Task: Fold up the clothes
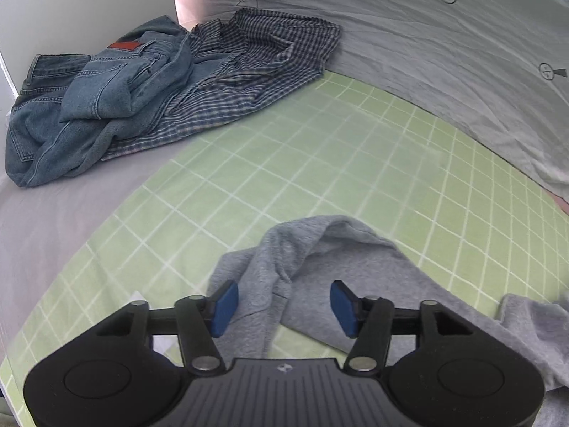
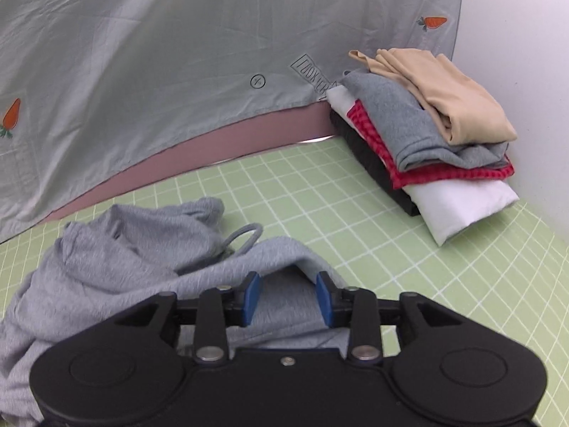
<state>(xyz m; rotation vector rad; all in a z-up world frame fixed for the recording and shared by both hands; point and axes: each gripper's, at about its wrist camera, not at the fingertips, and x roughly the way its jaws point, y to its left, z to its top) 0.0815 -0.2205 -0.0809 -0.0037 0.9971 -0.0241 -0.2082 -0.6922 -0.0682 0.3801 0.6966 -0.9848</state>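
1. Grey sweat garment [image 2: 117,249]: soft fleecy knit, crumpled in loose folds w/ one cord loop, lying on green grid mat [image 2: 444,284], right below both grippers.
2. Left gripper [image 1: 284,307]: blue pads spread wide, nothing pinched; grey fabric lies between and beneath them.
3. Right gripper [image 2: 288,299]: pads apart, hovering at a raised fabric edge; contact can't be told.
4. Unfolded heap, far left: 2 pcs, stiff blue denim jeans [image 1: 89,99] atop thin checked shirt [image 1: 256,60].
5. Folded stack [image 2: 426,142], far right: approx 5 layers; tan, grey, red, white, black.
6. Backdrop: wrinkled pale sheet [image 2: 160,53], 2 carrot prints.
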